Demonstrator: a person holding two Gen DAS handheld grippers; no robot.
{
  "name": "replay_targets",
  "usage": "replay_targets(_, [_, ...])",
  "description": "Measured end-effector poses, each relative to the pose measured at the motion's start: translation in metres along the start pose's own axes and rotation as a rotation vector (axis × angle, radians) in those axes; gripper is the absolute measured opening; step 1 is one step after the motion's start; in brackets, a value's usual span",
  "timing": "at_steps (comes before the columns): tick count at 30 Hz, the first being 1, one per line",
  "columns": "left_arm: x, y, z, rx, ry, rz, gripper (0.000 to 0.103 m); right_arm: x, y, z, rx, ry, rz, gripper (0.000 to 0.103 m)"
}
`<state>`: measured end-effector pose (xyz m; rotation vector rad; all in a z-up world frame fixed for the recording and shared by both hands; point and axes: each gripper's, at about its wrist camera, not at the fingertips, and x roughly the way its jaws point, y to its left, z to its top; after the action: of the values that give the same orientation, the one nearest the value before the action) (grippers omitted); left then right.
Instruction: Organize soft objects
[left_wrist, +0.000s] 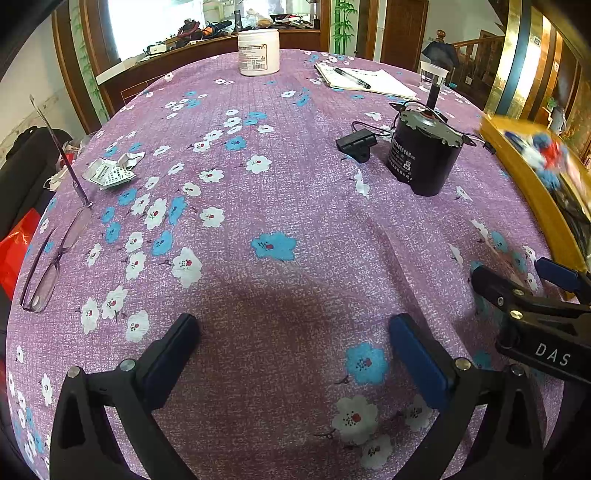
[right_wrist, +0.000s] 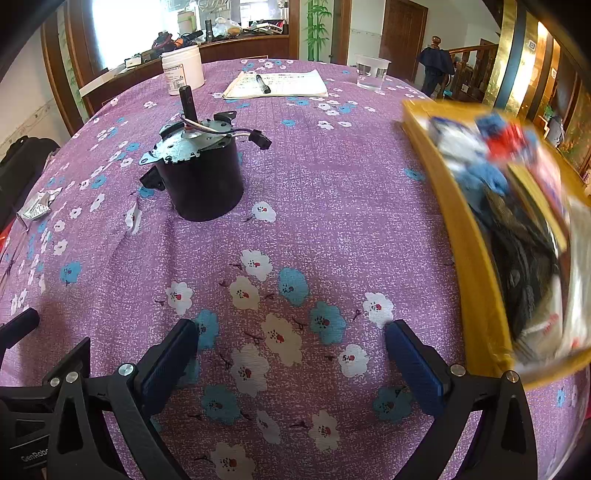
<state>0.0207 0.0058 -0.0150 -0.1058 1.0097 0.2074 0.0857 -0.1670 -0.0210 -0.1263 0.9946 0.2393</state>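
A yellow box (right_wrist: 469, 236) stands at the table's right edge, blurred, holding soft items: blue, red and white cloth (right_wrist: 491, 147) and dark fabric (right_wrist: 524, 266). It also shows in the left wrist view (left_wrist: 532, 192). My left gripper (left_wrist: 295, 354) is open and empty over the purple flowered tablecloth (left_wrist: 295, 184). My right gripper (right_wrist: 291, 354) is open and empty, just left of the box. The right gripper also shows in the left wrist view (left_wrist: 532, 291), with its jaws apart.
A black motor (right_wrist: 201, 177) with wires stands mid-table, with a black connector (left_wrist: 356, 142) beside it. Eyeglasses (left_wrist: 55, 254) and a crumpled packet (left_wrist: 110, 171) lie at left. A white jar (left_wrist: 258, 51), papers with a pen (right_wrist: 277, 85) and a clear cup (right_wrist: 372, 72) stand at the far side.
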Motion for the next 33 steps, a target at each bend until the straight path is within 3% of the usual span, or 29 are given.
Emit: replay_targets(33, [0.0032, 0.0007, 0.0013, -0.007, -0.004, 0.005, 0.103, 0.0006, -0.0015, 0.0004, -0.001, -0.001, 0.0, 0.102])
